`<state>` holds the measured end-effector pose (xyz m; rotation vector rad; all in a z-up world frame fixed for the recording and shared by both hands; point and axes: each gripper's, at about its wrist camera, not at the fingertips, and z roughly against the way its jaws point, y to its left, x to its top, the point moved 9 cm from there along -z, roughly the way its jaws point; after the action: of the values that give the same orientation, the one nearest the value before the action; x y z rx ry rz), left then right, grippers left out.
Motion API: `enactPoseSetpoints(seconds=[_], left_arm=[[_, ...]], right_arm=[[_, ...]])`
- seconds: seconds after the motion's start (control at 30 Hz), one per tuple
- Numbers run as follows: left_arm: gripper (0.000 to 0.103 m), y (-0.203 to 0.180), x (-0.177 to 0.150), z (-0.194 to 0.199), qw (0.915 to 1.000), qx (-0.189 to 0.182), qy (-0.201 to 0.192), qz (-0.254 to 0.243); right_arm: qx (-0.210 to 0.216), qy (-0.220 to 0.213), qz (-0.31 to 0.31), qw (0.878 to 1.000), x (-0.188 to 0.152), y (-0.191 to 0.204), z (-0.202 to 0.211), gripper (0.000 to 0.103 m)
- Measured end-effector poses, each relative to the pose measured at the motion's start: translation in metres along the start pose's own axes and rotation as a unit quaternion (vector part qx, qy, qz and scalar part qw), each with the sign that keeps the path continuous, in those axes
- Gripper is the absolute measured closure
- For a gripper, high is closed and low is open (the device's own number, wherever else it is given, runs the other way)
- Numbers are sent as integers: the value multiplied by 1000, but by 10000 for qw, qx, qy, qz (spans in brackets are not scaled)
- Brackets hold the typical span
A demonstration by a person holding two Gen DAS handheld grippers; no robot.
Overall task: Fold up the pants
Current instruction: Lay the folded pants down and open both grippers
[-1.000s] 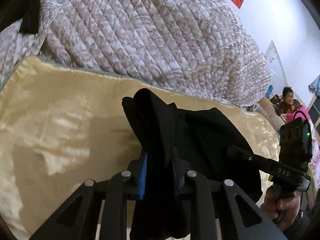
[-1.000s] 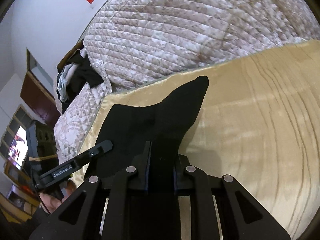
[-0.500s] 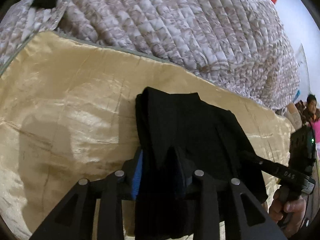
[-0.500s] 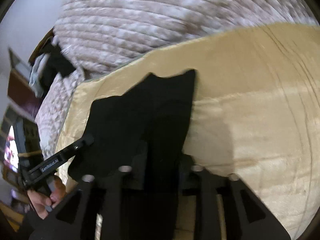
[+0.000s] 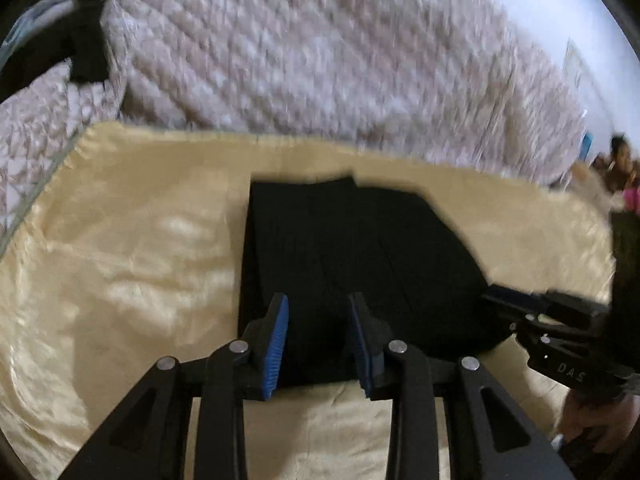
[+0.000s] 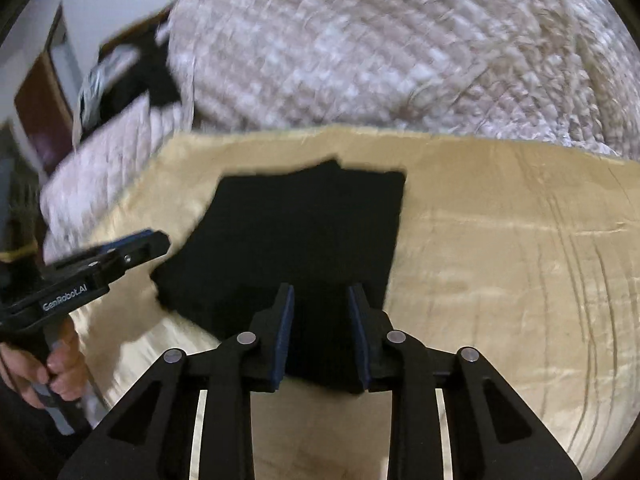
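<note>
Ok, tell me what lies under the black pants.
The black pants lie flat on the golden satin sheet, which shows on all sides. Whatever sits directly beneath them is covered.

Black hand-held gripper (image 5: pixel 319 320), blue ribbed pads (image 5: pixel 276 346), silver pivot screws (image 5: pixel 239 346)

The bed (image 5: pixel 120 264) is covered by a glossy, pale gold sheet (image 6: pixel 500 280), creased and wrinkled in places. Black pants (image 5: pixel 344 260) lie flat on the sheet as a folded, roughly rectangular bundle with its near edge toward the cameras. Behind them, a bulky quilt (image 5: pixel 320 60) with a beige and white pattern is heaped along the far side of the bed. Dark clothes (image 6: pixel 132 76) are piled on it at the far left corner.
</note>
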<state>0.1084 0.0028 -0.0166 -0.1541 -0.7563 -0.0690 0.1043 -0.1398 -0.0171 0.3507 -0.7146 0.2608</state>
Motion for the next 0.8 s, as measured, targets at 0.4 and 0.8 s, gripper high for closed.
enactPoseSetpoints(seconds=[0.4,0.8], left_arm=[[70,1,-9,27,9994,269,-218,77],[65,1,-43,28,9986,493,130,135]], right_arm=[[-219,-113,216,9995,-16,7,19,76],[-396,-125,111,9991,-43,11,39,69]])
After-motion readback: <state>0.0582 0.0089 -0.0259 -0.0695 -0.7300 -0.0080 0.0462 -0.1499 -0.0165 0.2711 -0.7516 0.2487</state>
